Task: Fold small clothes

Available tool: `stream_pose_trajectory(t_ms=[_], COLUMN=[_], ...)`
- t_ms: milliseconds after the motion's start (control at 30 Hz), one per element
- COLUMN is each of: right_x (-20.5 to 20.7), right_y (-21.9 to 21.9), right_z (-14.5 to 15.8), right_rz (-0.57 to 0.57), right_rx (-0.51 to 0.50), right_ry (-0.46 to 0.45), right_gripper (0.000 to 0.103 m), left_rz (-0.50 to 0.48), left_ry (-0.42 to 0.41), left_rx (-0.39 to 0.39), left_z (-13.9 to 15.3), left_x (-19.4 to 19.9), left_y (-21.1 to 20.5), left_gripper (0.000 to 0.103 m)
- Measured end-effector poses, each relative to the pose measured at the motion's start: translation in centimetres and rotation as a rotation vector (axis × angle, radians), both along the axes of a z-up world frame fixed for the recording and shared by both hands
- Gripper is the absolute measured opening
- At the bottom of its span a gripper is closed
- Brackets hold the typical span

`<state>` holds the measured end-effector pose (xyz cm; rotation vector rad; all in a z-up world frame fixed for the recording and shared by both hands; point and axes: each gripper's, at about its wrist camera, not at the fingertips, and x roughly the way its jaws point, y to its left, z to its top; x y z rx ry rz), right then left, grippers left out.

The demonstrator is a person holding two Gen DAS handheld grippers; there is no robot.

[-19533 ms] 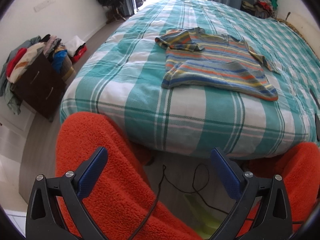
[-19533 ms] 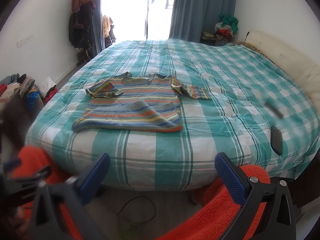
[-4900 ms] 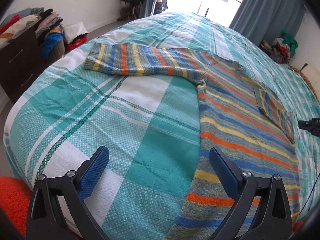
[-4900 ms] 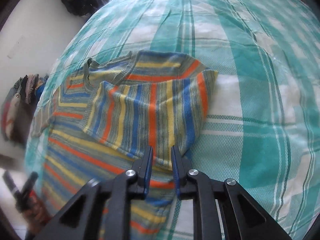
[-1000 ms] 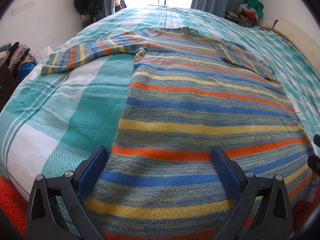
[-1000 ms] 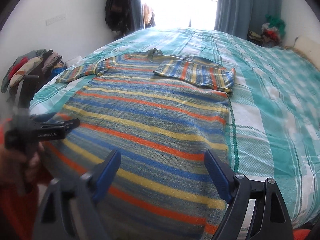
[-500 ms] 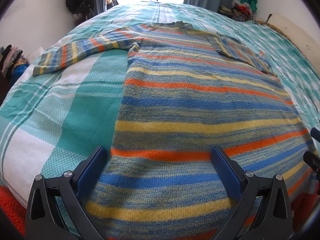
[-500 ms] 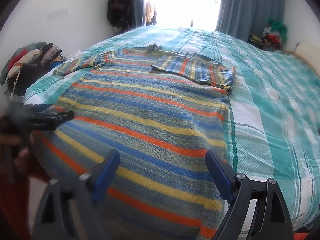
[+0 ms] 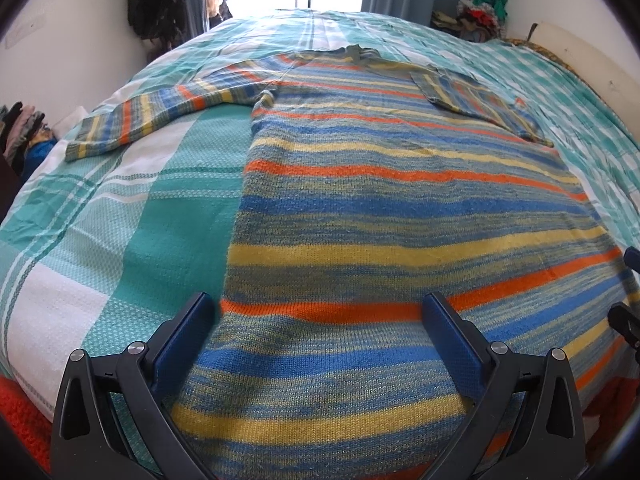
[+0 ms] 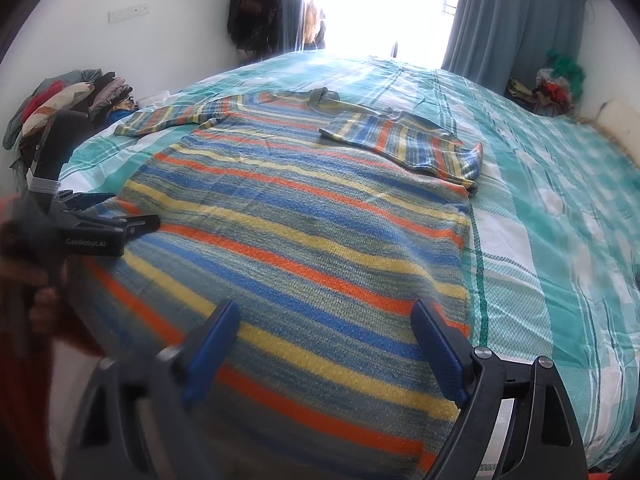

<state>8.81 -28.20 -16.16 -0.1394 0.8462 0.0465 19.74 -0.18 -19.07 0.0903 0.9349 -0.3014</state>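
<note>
A striped sweater (image 9: 400, 208) is seen spread flat on a plaid-covered bed (image 10: 560, 240), both grippers' jaws spread wide, grasping nothing.

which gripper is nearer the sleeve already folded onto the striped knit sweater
Right. The right gripper hovers at the hem corner below the folded sleeve; the left gripper is at the opposite corner.

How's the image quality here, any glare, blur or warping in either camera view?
Right wrist view: window blown out white, left gripper and hand at the edge blurred. Left wrist view: sharper, window glare smaller. Both: fisheye bulges the bed and striped sweater; corners dark.
</note>
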Motion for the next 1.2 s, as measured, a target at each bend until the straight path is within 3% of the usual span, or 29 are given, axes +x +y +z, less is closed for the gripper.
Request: stream_pose_trajectory(t_ms=[1200], right_x=[-0.40], right_y=[-0.37], right_z=[0.28], right_rz=[-0.013], right_rx=[0.009], right_ry=[-0.006], right_gripper=[0.088], left_rz=[0.000], left_ry=[-0.002], left_rx=[0.001], left_z=[0.02], left_x=[-0.07], left_y=[0.04], left_gripper=[0.102])
